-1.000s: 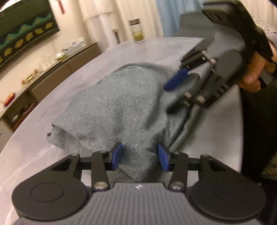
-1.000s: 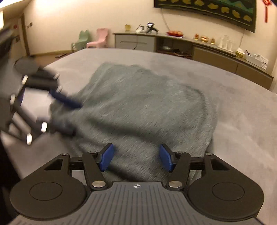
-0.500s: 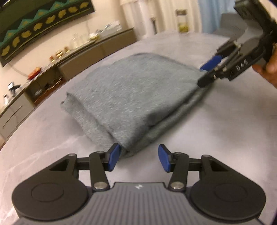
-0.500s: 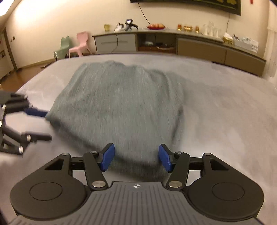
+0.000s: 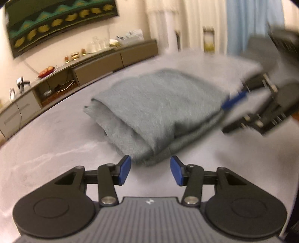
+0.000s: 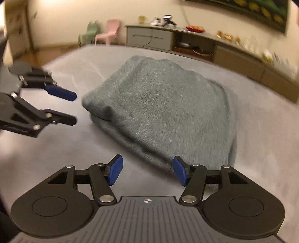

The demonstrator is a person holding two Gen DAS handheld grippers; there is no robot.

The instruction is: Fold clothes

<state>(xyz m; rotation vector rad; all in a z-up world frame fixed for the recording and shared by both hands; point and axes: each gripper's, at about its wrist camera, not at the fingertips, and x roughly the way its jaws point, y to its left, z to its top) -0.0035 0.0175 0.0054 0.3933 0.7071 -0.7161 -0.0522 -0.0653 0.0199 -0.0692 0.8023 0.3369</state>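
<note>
Long sideboard along cream wall, pink chair

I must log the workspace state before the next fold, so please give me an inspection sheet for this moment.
Surface: grey table top, bare around the cloth.
Job's things: grey knitted garment, folded in layers, lying flat.
Clutter: nothing seen on the table.
Grippers: left hand-held gripper open, holds nothing, its tips at the garment's near corner; right hand-held gripper open, holds nothing, at the garment's edge.
Cables: one dark cable down the front of the sideboard.
Surroundings: long sideboard with a fruit plate, pink chair, green chair, wall picture, curtains.
</note>
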